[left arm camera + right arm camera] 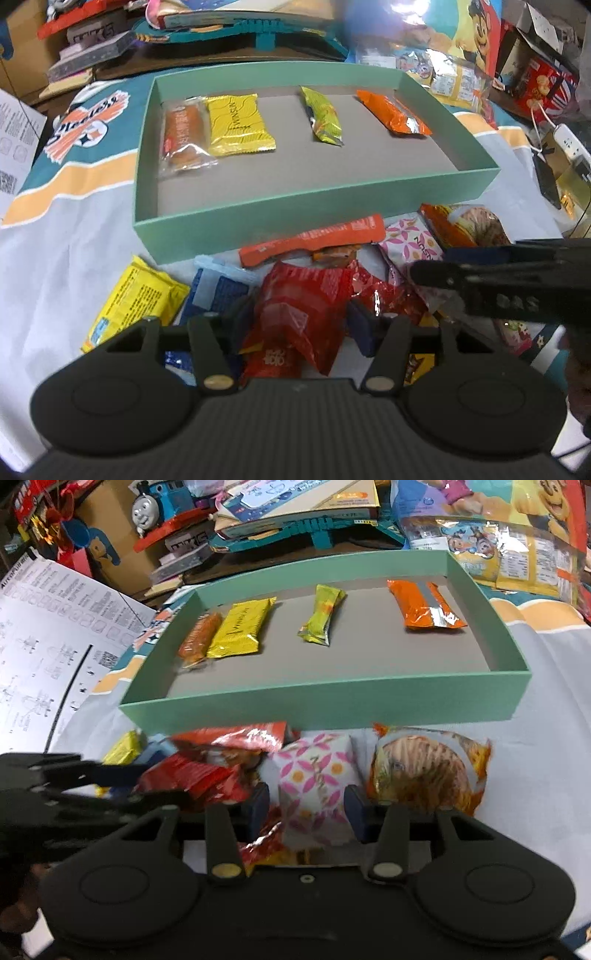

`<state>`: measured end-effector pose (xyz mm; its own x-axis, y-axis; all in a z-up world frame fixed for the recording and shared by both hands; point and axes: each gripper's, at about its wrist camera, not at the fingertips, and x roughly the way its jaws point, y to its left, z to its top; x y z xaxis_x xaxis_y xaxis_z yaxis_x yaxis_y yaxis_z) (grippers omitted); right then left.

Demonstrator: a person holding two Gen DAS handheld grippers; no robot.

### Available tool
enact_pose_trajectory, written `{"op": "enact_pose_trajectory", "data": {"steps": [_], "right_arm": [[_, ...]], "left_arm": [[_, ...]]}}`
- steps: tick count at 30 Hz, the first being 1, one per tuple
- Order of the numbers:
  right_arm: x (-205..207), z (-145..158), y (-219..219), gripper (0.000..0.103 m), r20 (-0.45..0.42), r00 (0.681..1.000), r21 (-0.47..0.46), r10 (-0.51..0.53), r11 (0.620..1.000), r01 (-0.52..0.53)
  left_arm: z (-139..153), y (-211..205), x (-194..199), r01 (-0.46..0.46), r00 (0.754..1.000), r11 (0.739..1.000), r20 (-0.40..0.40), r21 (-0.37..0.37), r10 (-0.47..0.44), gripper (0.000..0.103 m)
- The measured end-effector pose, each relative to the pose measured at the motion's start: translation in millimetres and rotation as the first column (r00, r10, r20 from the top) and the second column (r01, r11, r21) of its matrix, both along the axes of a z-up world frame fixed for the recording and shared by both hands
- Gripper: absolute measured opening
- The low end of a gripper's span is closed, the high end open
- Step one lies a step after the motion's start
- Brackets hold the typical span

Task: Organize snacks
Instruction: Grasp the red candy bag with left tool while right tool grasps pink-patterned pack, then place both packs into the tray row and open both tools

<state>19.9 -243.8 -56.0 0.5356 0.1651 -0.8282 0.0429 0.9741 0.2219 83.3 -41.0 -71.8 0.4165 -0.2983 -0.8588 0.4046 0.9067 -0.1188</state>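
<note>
A mint green box (314, 206) (325, 705) holds a clear-wrapped brown cake (183, 134), a yellow packet (238, 123), a yellow-green bar (321, 116) and an orange packet (393, 112). A pile of loose snacks lies in front of it. My left gripper (299, 317) is open, its fingers on either side of a red packet (299, 306). My right gripper (308, 805) is open, its fingers on either side of a white packet with pink petals (316, 779). The right gripper shows in the left wrist view (498, 280), and the left gripper in the right wrist view (85, 775).
The pile also has a yellow packet (133, 299), a blue packet (218, 291), a long orange packet (314, 238) and a crisp-picture bag (428, 771). A white cloth (74, 258) covers the table. Toys, books and boxes (295, 513) crowd the back. A printed sheet (48, 635) lies left.
</note>
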Motion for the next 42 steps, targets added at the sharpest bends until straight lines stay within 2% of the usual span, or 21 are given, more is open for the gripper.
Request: {"op": "enact_pose_trajectory", "data": {"steps": [3,5,9,10,15,19,21,22,23,24,26,33,34,35,37,42], "right_arm": [[8,-8,6,0.047,-0.009,1.000,-0.018,0.027,0.999,-0.027],[10,-10,10,0.051,-0.006,0.999,-0.049,0.046,0.998,-0.047],[9,-1,12,0.052,0.029,0.997,-0.071,0.066,0.995,-0.064],[10,0,11,0.055,0.035,0.997,-0.077,0.072,0.995,-0.069],[20,-12,-2,0.056,-0.017,0.999,-0.037,0.040,0.998,-0.040],[22,-19,13,0.057,-0.025,0.996,-0.060,0.090,0.994,-0.091],[22,-20,19,0.053,-0.013,0.995,-0.101,0.102,0.989,-0.103],[21,-19,20,0.043,-0.010,0.994,-0.100,0.106,0.989,-0.106],[21,-17,20,0.038,-0.009,0.994,-0.091,0.105,0.990,-0.106],[19,-15,19,0.038,-0.011,0.995,-0.083,0.100,0.991,-0.101],[15,-11,15,0.035,-0.011,0.996,-0.062,0.086,0.994,-0.087],[-6,4,-6,0.023,-0.003,1.000,0.003,0.024,1.000,-0.024],[-9,6,-8,0.020,-0.002,1.000,0.007,0.021,1.000,-0.021],[-11,7,-9,0.014,-0.001,1.000,0.012,0.017,1.000,-0.017],[-15,11,-14,0.010,-0.003,1.000,0.038,-0.002,0.999,0.002],[-26,20,-21,0.010,0.014,0.999,0.030,-0.036,0.999,0.035]], "left_arm": [[-1,3,2,0.000,1.000,1.000,-0.009,-0.006,0.000,0.057],[-2,3,3,0.000,1.000,1.000,-0.015,-0.009,0.000,0.058],[-3,4,3,0.005,1.000,1.000,-0.018,-0.013,-0.005,0.057],[-2,4,2,0.010,1.000,1.000,-0.014,-0.012,-0.011,0.056],[-1,5,0,0.025,1.000,1.000,-0.004,-0.012,-0.025,0.054],[-4,3,3,0.035,0.999,0.999,-0.014,-0.003,-0.035,0.057],[-5,-2,4,0.047,0.999,0.999,-0.006,0.010,-0.047,0.055],[-5,-3,4,0.047,0.999,0.999,0.000,0.018,-0.047,0.054],[-4,-4,4,0.044,0.999,0.999,0.002,0.026,-0.044,0.049],[-4,-4,4,0.036,0.999,0.999,0.001,0.032,-0.036,0.039],[-2,-1,3,0.029,0.999,0.999,-0.017,0.014,-0.028,0.038],[15,9,-10,0.019,1.000,1.000,0.001,-0.021,-0.019,0.038],[19,9,-13,0.022,1.000,0.999,0.009,-0.026,-0.021,0.038],[23,10,-14,0.022,1.000,0.999,0.015,-0.032,-0.022,0.038],[30,10,-18,0.020,1.000,0.999,0.024,-0.046,-0.019,0.038],[41,11,-23,0.008,0.999,0.999,0.043,-0.051,-0.006,0.038]]}}
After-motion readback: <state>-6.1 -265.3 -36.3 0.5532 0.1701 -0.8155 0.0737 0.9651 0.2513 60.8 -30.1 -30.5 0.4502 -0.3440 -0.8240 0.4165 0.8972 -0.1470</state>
